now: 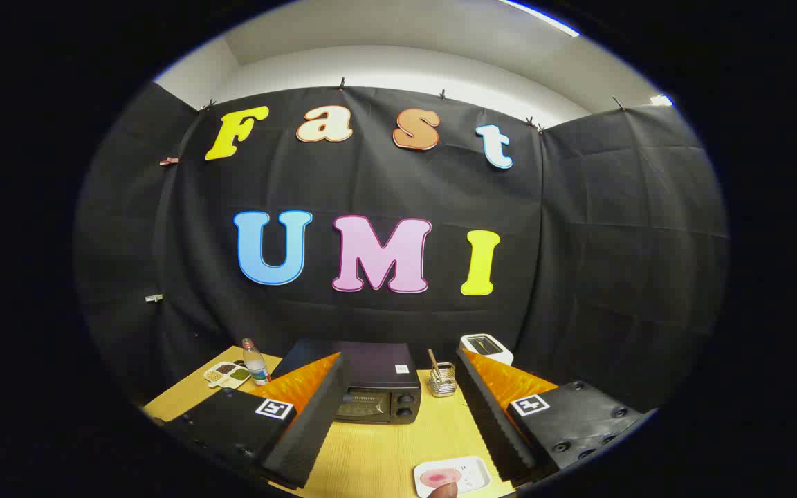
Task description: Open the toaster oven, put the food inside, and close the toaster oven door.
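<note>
While its door is sitting closed, the one toaster oven (pixel 378 387) is standing on the wooden worktop (pixel 385 449) beyond the fingertips, and it is probably heavy and rigid, best opened by gripping the door's top edge. One small plate of food (pixel 452 476), likely light and soft, is lying just ahead, with a fingertip (pixel 445 490) touching it. Spreading wide, the tool (pixel 398 415) is holding nothing, while one water bottle (pixel 255 362), one sectioned tray (pixel 227 374), one wire holder (pixel 443 379) and one white device (pixel 486 347) are flanking the oven.

a staged recording booth: black cloth wall (pixel 578 242) clipped up behind a wooden table (pixel 385 449) with a toaster oven (pixel 378 391)
</note>
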